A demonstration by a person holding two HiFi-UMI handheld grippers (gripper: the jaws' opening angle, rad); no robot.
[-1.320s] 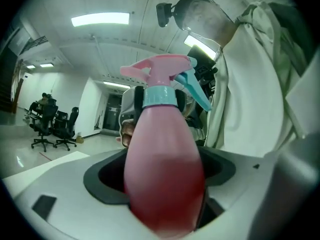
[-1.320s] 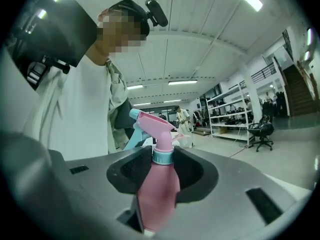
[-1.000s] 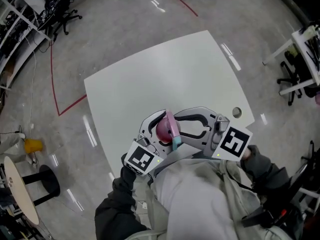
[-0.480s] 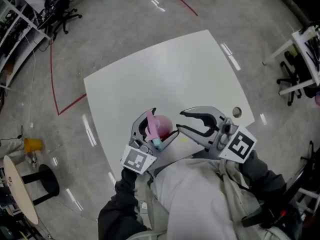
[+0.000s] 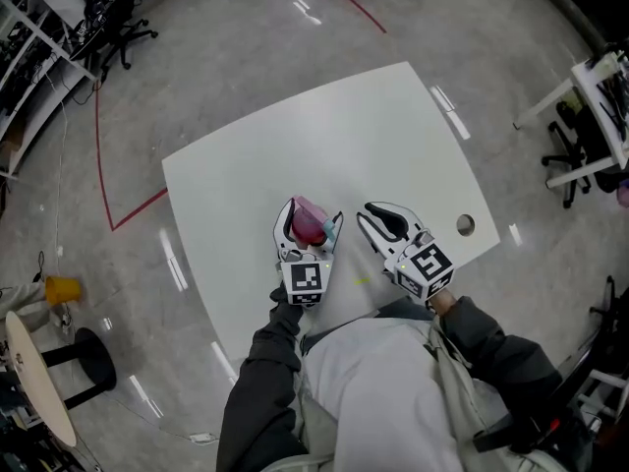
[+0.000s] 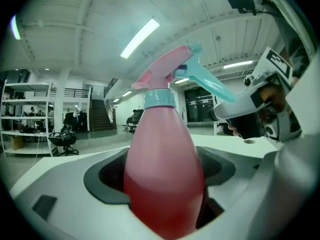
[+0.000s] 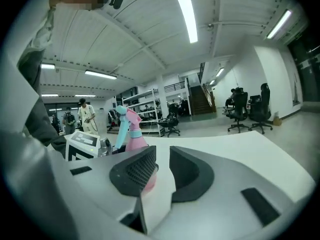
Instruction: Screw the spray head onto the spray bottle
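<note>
Head view: there is one spray bottle, pink, and its one spray head, pink with a light-blue trigger, already sits on the neck. There are two grippers and one white worktop.

The left gripper has its jaws wide apart, and both pads press on the round body of the bottle, so it holds the bottle. The bottle is over the near edge of the worktop, about at the middle of this edge. In the left gripper view it stands upright, with the trigger pointing to the right. I cannot tell if its base touches the worktop.

The right gripper is just beside the bottle, on its right, also at the near edge. Its jaws have just been closing. Only a narrow gap is left between the pads and nothing is between them.

A small round hole is in the worktop near its right edge, close to the near right corner. Nothing lies between the two grippers.

The floor is grey and shiny, with a red line on it left of the worktop. Office chairs and shelves stand at the far left. A yellow object, a black stool and a round side table are at the left, well apart from the worktop. The right gripper view shows one person standing far behind, and stairs.
</note>
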